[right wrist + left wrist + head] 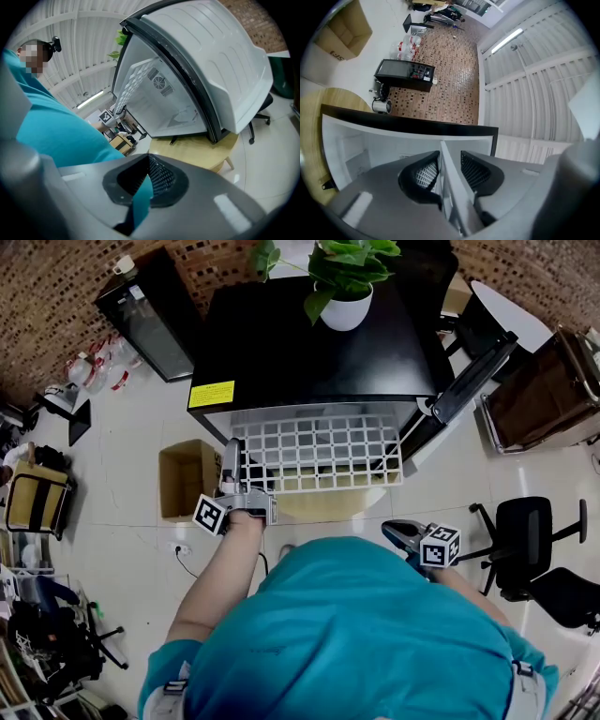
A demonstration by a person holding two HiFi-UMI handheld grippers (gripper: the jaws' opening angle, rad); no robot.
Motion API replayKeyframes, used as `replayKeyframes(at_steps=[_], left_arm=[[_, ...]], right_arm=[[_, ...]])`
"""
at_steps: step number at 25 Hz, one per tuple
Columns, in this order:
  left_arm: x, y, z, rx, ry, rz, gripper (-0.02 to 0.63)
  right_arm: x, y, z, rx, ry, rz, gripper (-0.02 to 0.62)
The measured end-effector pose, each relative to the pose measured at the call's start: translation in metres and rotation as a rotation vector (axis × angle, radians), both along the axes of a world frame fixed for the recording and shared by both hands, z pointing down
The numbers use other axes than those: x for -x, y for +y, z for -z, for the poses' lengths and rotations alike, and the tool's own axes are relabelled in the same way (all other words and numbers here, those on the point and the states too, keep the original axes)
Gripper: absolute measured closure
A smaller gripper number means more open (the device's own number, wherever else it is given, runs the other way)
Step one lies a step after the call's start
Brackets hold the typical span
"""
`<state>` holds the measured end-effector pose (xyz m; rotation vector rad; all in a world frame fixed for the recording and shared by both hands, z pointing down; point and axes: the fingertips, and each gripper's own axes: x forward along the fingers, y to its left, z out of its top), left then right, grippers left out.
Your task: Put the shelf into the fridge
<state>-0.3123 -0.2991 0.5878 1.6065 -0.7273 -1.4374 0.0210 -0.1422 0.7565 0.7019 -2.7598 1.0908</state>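
- White floor tiles run under a round wooden table [330, 506], and on it stands the black fridge [309, 352] with a potted plant [345, 285] on top and its door [469, 381] swung out toward 2 o'clock.
- I see the shelf [319, 456], a white wire grid, lying flat and jutting out of the fridge mouth toward me, with its long axis running 9 to 3 across the opening.
- My left gripper [231, 465] is on the shelf's 9 o'clock edge. Its jaws are closed partway onto the white rim, which runs straight between the pads.
- My right gripper [398, 531] hangs near my body, at about 5 o'clock from the shelf and well apart from it. Its jaws are only slightly parted and hold nothing; my teal shirt shows through the gap.
- I judge the next push goes toward 12, and with only the left side held the 3 o'clock end may skew.
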Motion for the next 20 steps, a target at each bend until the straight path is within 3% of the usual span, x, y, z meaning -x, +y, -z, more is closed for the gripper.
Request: replayKeyframes(at_steps=[3, 6, 12, 14, 17, 18, 20], left_arm=[[-0.007, 0.006, -0.001, -0.024, -0.067, -0.048, 0.489], [-0.012, 0.008, 0.012, -0.057, -0.114, -0.049, 0.460], [-0.015, 0.019, 0.025, -0.124, -0.095, -0.042, 0.377], [-0.025, 0.018, 0.028, -0.140, -0.192, -0.085, 0.375], [-0.048, 0.018, 0.041, -0.179, -0.415, -0.155, 0.376], [-0.052, 0.019, 0.041, -0.175, -0.459, -0.153, 0.377], [-0.047, 0.017, 0.029, -0.135, -0.455, -0.117, 0.377]], right_arm=[[-0.003, -0.001, 0.002, 0.002, -0.008, -0.007, 0.594], [-0.008, -0.001, 0.001, -0.001, -0.001, -0.008, 0.594], [-0.008, 0.000, 0.003, 0.000, 0.002, -0.002, 0.594], [-0.010, -0.001, 0.003, -0.009, 0.006, 0.004, 0.594], [-0.010, 0.000, 0.005, -0.016, 0.004, 0.004, 0.594], [-0.010, 0.000, 0.006, -0.016, 0.003, 0.003, 0.594], [-0.013, 0.003, 0.006, -0.009, 0.002, -0.004, 0.594]])
